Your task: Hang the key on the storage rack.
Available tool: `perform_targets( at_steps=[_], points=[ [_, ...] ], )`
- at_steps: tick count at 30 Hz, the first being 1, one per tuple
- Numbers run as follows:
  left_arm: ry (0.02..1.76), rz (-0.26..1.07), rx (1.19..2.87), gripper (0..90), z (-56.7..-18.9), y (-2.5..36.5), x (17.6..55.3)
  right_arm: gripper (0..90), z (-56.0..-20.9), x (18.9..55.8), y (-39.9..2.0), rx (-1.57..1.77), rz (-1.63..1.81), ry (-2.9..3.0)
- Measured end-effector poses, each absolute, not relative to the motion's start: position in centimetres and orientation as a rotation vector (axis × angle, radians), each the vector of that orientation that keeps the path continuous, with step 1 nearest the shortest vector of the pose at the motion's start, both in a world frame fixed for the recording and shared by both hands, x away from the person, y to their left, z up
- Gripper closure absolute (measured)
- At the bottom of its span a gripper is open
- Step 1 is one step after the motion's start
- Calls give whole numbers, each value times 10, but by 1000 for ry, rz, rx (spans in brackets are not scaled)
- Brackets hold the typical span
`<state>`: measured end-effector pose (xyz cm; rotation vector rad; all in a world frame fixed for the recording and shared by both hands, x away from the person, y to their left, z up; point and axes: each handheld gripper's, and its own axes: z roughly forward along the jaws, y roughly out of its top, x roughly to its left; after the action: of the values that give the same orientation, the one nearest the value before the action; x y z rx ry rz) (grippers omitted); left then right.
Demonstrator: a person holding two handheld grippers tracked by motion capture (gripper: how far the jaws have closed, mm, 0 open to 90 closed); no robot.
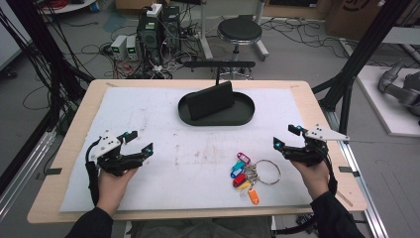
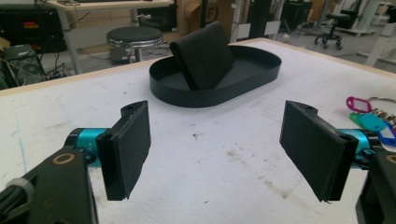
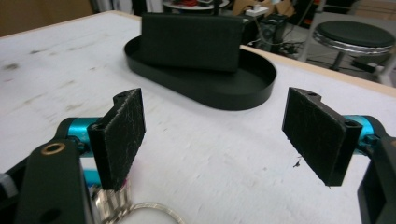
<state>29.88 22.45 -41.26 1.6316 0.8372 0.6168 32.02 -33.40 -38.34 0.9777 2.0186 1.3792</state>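
I hold my left gripper (image 1: 138, 142) and right gripper (image 1: 286, 137) wide and empty above the table (image 1: 74, 129), flanking the key ring (image 1: 250, 174), with the tray (image 1: 218, 118) beyond, probably the destination.

**Three cameras, one shared tray**

My high view looks forward and down over the whole white-covered wooden table (image 1: 148, 114). My left gripper view sits low near the table's left side, facing the black oval tray (image 2: 243, 77); my right gripper view faces that tray (image 3: 233, 91) from the right.
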Motion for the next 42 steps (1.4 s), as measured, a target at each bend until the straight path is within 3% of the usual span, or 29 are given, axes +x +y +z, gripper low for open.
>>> perform_targets(
  at_steps=[10, 11, 12, 13, 16, 17, 21, 24, 39, 42],
  points=[
    [871, 658, 1619, 248, -412, 232, 296, 218, -396, 295, -342, 934, 1312, 2071],
    [876, 671, 1623, 248, -412, 232, 295, 275, -401, 293, -346, 974, 1289, 2079],
    [876, 671, 1623, 248, -412, 232, 295, 275, -401, 293, -346, 974, 1289, 2079],
    [880, 676, 1623, 248, -413, 232, 296, 397, -407, 292, -352, 996, 1291, 2124],
    [888, 675, 1628, 248, -415, 233, 297, 426, -411, 291, -354, 1017, 1288, 2145],
    [891, 665, 1628, 248, -416, 233, 298, 513, -416, 290, -356, 1049, 1296, 2168],
    [910, 644, 1624, 248, -420, 233, 300, 580, -424, 295, -354, 1076, 1278, 2226],
    [901, 655, 1639, 248, -420, 232, 301, 682, -433, 304, -349, 1061, 1239, 2307],
    [894, 661, 1659, 248, -422, 232, 299, 763, -451, 322, -337, 1074, 1089, 2433],
    [899, 663, 1666, 248, -423, 231, 299, 826, -451, 321, -333, 1050, 1034, 2442]
  ],
)
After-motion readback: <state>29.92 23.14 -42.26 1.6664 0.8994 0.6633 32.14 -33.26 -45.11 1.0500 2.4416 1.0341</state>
